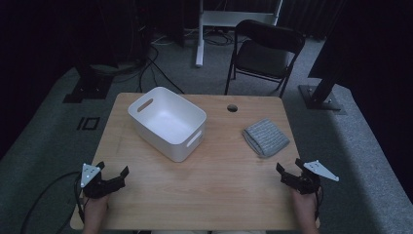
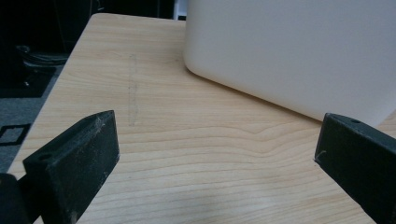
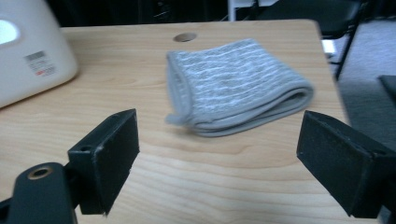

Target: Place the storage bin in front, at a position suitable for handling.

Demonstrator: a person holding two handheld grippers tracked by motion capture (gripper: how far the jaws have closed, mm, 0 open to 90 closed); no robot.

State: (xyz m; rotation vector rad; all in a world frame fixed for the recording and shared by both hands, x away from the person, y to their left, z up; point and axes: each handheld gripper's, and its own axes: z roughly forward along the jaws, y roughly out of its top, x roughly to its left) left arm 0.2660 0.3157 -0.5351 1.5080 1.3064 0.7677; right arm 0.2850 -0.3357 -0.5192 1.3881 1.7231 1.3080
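Nothing grasped yet — folded towel (image 3: 233, 86) untouched near the surface's right edge.
Right hand-held gripper (image 3: 217, 158) gaped wide toward it; left hand-held gripper (image 2: 215, 161) likewise spread, bin (image 1: 168, 122) unfilled.

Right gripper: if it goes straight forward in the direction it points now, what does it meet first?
Most likely the folded grey towel, which lies straight ahead between the open jaws of the right gripper. Bare table lies between them.

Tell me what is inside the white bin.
The white bin looks empty in the high view: bare white floor and far walls show. The strip of floor behind its near wall is hidden.
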